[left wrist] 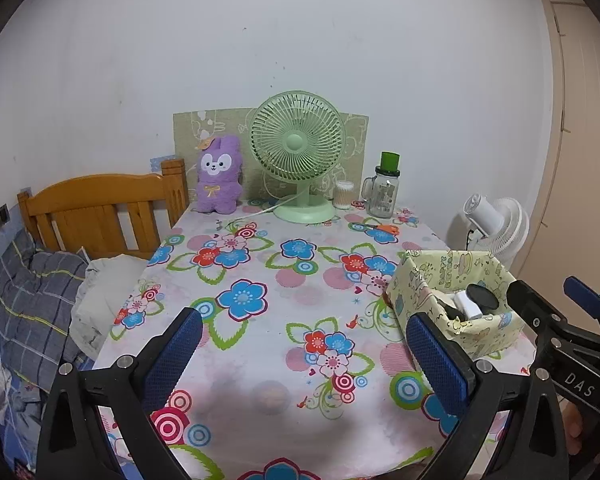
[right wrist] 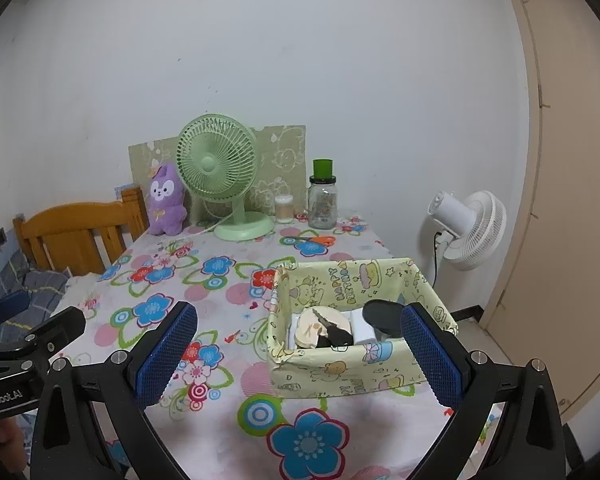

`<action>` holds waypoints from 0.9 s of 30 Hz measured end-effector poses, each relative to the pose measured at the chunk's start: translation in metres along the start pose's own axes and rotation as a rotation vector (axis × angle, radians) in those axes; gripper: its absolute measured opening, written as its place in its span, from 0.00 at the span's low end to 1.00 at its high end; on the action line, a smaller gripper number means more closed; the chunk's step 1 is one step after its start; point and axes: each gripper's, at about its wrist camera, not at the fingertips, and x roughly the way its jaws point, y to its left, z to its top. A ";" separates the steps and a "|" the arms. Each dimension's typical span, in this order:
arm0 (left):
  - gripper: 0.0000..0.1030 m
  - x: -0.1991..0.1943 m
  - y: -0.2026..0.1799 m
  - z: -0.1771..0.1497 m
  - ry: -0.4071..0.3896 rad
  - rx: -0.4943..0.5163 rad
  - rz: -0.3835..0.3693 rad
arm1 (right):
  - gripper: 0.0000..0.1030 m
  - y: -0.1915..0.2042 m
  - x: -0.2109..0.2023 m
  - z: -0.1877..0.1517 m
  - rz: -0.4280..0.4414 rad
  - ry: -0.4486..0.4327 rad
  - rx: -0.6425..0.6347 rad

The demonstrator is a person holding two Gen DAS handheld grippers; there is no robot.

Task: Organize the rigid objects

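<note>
Blue-padded fingers of the left gripper (left wrist: 304, 354) are seen spread wide and empty above the flowered tablecloth (left wrist: 260, 264); the right gripper (right wrist: 300, 356) is likewise held fully open, with nothing between its pads.

The rigid objects are gathered in the yellow cartoon-print box (right wrist: 340, 372) at the table's right side. Inside it, a round wooden disc (right wrist: 308, 330), a dark key fob (right wrist: 336, 338), a white block (right wrist: 364, 330) and a black round lid (right wrist: 382, 314) are packed touching one another.

All four are judged light and stiff. The disc and lid are likely best taken by their edges, and the white block across its flat sides; the fob looks smooth and could slip. The box walls appear to be thin wrapped card, so they may give if pressed.

Orange scissors (left wrist: 384, 227) are left lying near the far edge, in front of the glass jar (left wrist: 382, 196) and beside the green fan (left wrist: 298, 152).
</note>
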 end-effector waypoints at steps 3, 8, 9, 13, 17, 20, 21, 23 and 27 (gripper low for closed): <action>1.00 0.000 -0.002 0.000 -0.002 0.012 0.008 | 1.00 0.000 0.001 0.000 0.005 0.001 0.005; 1.00 0.000 -0.005 -0.001 -0.005 0.024 0.006 | 1.00 0.000 0.002 0.000 0.009 -0.001 0.005; 1.00 0.000 -0.006 -0.001 -0.004 0.025 0.006 | 1.00 0.000 0.002 0.000 0.010 -0.001 0.004; 1.00 0.000 -0.006 -0.001 -0.005 0.027 0.006 | 1.00 0.000 0.001 0.000 0.011 -0.001 0.003; 1.00 0.000 -0.007 -0.001 -0.004 0.027 0.007 | 1.00 0.000 0.001 0.000 0.012 0.000 0.004; 1.00 0.000 -0.007 -0.001 -0.003 0.027 0.007 | 1.00 0.002 0.001 -0.001 0.014 0.002 -0.001; 1.00 0.001 -0.007 -0.001 -0.003 0.028 0.007 | 1.00 0.002 0.002 -0.001 0.015 0.003 -0.003; 1.00 0.001 -0.007 -0.001 -0.004 0.028 0.008 | 1.00 0.003 0.001 0.000 0.017 0.001 -0.005; 1.00 0.001 -0.007 -0.001 -0.002 0.028 0.004 | 1.00 0.003 0.002 -0.001 0.021 0.003 -0.006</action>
